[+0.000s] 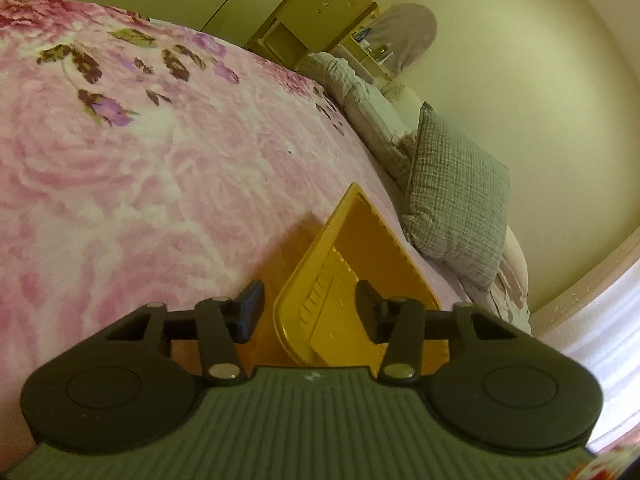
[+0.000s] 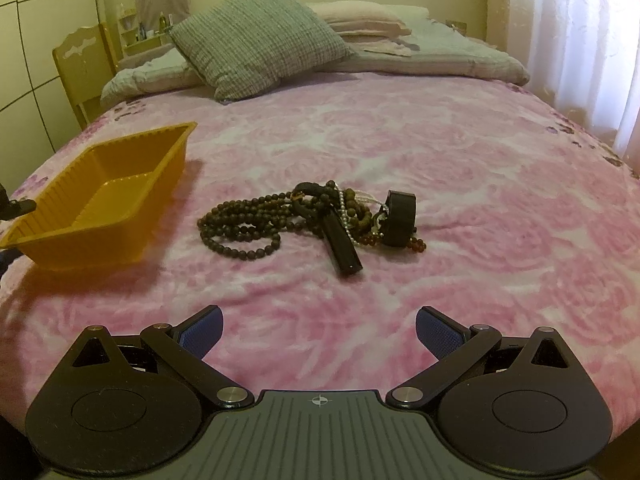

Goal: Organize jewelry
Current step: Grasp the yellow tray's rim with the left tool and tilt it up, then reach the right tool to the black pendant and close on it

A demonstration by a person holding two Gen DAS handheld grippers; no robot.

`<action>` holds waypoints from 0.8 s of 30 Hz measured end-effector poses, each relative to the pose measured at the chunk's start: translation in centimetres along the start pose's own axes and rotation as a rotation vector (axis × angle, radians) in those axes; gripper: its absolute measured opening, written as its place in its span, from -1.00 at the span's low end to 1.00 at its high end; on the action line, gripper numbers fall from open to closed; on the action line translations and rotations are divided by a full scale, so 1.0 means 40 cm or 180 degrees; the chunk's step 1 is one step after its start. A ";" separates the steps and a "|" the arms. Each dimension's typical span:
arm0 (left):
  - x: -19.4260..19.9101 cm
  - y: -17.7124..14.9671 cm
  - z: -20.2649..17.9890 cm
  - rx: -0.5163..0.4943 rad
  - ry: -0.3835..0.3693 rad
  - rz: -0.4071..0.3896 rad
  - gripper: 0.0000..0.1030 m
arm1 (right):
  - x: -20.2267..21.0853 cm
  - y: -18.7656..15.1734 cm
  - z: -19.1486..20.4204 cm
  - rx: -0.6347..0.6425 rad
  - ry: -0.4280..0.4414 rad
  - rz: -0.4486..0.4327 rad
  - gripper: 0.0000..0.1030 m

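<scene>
Two tongs are at work over a bed (image 2: 440, 152) spread with a pink floral blanket. Nearest, the right tongs (image 2: 319, 334) hover low over the blanket with their blue-padded fingers spread wide and nothing between them. Just ahead lies the jewelry (image 2: 312, 216), a tangled heap: a long strand of dark beads (image 2: 236, 228) looped to the left, a thin pale chain, amber-brown beads, a black strap-like piece (image 2: 342, 248) pointing toward the camera, and a broad black band (image 2: 398, 218) standing on edge at the right.

The heap looks light and limp; strands will likely sag, slip and drag their neighbours along. The stiffer black strap or band seems the surest place to pinch, or a bunched part of the bead strand rather than a single bead.

To the left, well apart from the heap, a yellow plastic tray (image 2: 100, 196) sits tilted, its near corner lifted. The left tongs (image 1: 309, 312) straddle that tray's rim (image 1: 286, 304), one finger outside and one inside, partly closed; whether the pads actually press the thin, flexible wall I cannot tell. The tray holds nothing visible.

Farther back are a checked cushion (image 2: 256, 36), folded bedding and a wooden chair (image 2: 84, 60).
</scene>
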State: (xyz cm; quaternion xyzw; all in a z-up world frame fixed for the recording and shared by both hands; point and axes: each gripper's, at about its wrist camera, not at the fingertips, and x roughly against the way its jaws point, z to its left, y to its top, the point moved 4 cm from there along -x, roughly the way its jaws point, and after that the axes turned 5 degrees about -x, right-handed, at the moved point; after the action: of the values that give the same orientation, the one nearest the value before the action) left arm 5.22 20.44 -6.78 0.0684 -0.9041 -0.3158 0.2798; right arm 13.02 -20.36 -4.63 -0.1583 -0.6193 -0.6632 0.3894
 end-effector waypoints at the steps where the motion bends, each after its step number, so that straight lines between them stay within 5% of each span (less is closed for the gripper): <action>1: -0.006 0.002 0.000 -0.0007 0.0003 0.0000 -0.22 | -0.004 0.000 0.000 0.0004 -0.0002 0.0008 0.99; 13: -0.020 0.003 -0.016 -0.0225 0.0118 0.0004 -0.77 | -0.031 -0.002 -0.001 -0.0006 0.0004 0.0062 0.99; 24: 0.012 0.043 -0.115 -0.1327 0.0051 0.0149 -0.86 | -0.051 0.019 -0.028 -0.0137 0.0052 -0.0119 0.99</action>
State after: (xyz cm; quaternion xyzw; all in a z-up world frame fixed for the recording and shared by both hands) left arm 7.43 19.21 -2.56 -0.0094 -0.8183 -0.4888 0.3024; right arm 15.20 -20.71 -5.70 -0.1496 -0.6045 -0.6849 0.3784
